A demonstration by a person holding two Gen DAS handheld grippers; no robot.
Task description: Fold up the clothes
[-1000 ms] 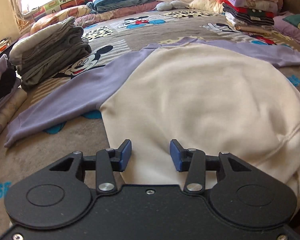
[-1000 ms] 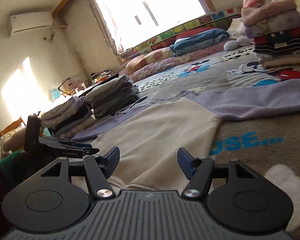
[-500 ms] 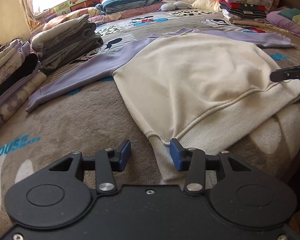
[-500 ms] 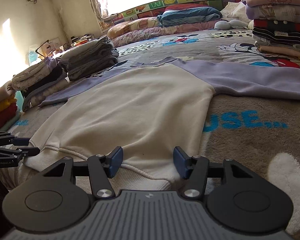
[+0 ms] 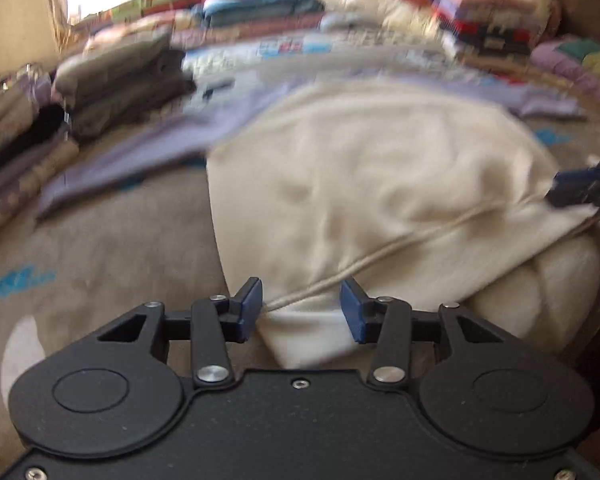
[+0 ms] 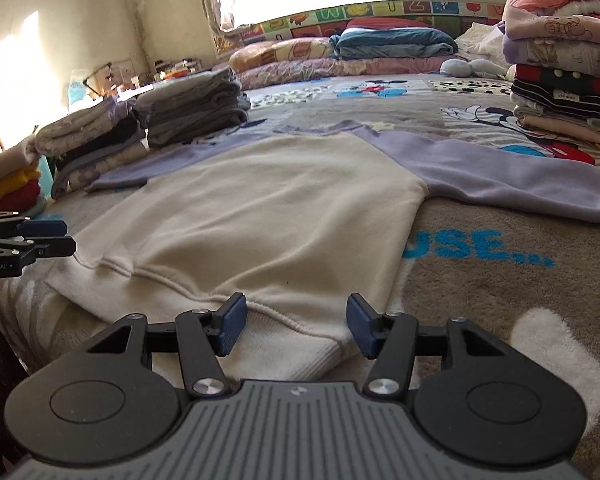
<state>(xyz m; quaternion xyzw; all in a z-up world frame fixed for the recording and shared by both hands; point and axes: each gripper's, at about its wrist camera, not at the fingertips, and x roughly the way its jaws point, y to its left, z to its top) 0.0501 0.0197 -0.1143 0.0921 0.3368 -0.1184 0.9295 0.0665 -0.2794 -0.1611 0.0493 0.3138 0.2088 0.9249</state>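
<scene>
A cream sweatshirt (image 5: 372, 184) with lilac sleeves (image 6: 500, 176) lies flat on the bed, its ribbed hem toward me; it also shows in the right wrist view (image 6: 268, 216). My left gripper (image 5: 300, 310) is open, its blue fingers either side of the hem's left corner. My right gripper (image 6: 294, 328) is open, straddling the hem's right corner. Each gripper shows in the other's view: the right one at the far right edge (image 5: 584, 190), the left one at the far left edge (image 6: 28, 240).
Stacks of folded clothes stand at the left (image 6: 192, 112) and the back right (image 6: 564, 92) of the bed. Pillows and a blue quilt (image 6: 392, 42) lie under the window. The Mickey Mouse blanket (image 6: 500, 280) covers the bed. The left wrist view is blurred.
Both grippers have drawn back to the near hem and lowered onto its two corners. Both stay open. The sweatshirt has not moved.
</scene>
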